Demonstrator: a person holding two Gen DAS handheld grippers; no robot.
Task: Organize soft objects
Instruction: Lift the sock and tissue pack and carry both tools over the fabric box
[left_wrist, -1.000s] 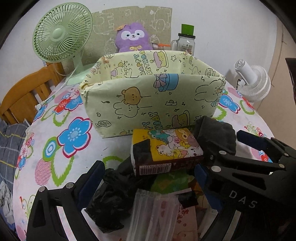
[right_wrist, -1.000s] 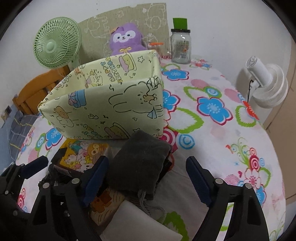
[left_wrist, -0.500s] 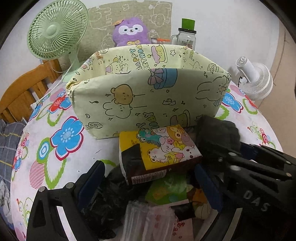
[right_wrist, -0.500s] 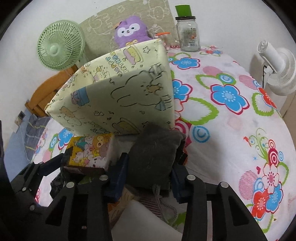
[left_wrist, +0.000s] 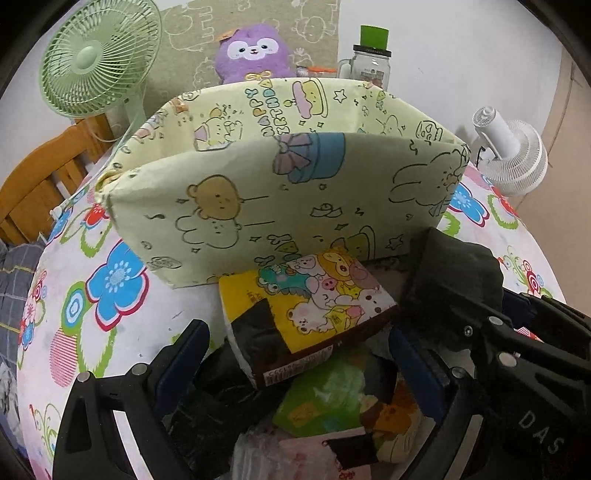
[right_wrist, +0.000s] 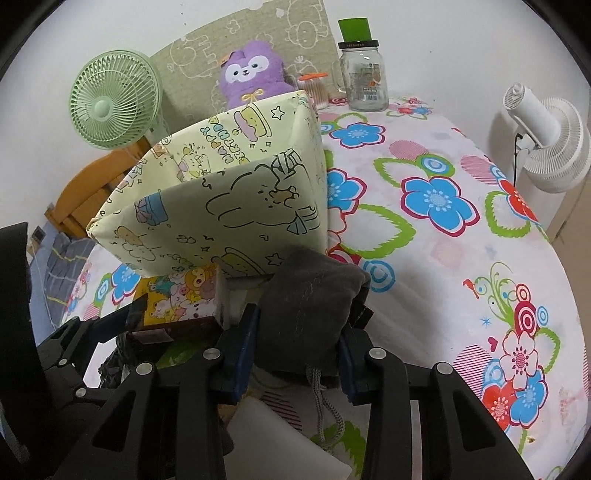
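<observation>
A pale yellow fabric box (left_wrist: 280, 195) with cartoon prints stands open on the floral tablecloth; it also shows in the right wrist view (right_wrist: 229, 206). In front of it lies a pile of soft things. My right gripper (right_wrist: 297, 354) is shut on a dark grey drawstring pouch (right_wrist: 310, 306), which shows at the right in the left wrist view (left_wrist: 454, 273). My left gripper (left_wrist: 295, 369) is open around a yellow cartoon tissue pack (left_wrist: 306, 314), not touching it. Black plastic (left_wrist: 207, 413) and a green packet (left_wrist: 328, 402) lie under the pack.
A purple plush (left_wrist: 255, 51), a glass jar with a green lid (right_wrist: 364, 74) and a green fan (left_wrist: 99, 59) stand behind the box. A white fan (right_wrist: 546, 140) is at the table's right edge. A wooden chair (left_wrist: 40, 181) is at the left.
My right gripper has closed on the grey pouch. Both grippers have moved closer to the fabric box. The left gripper stays open.
</observation>
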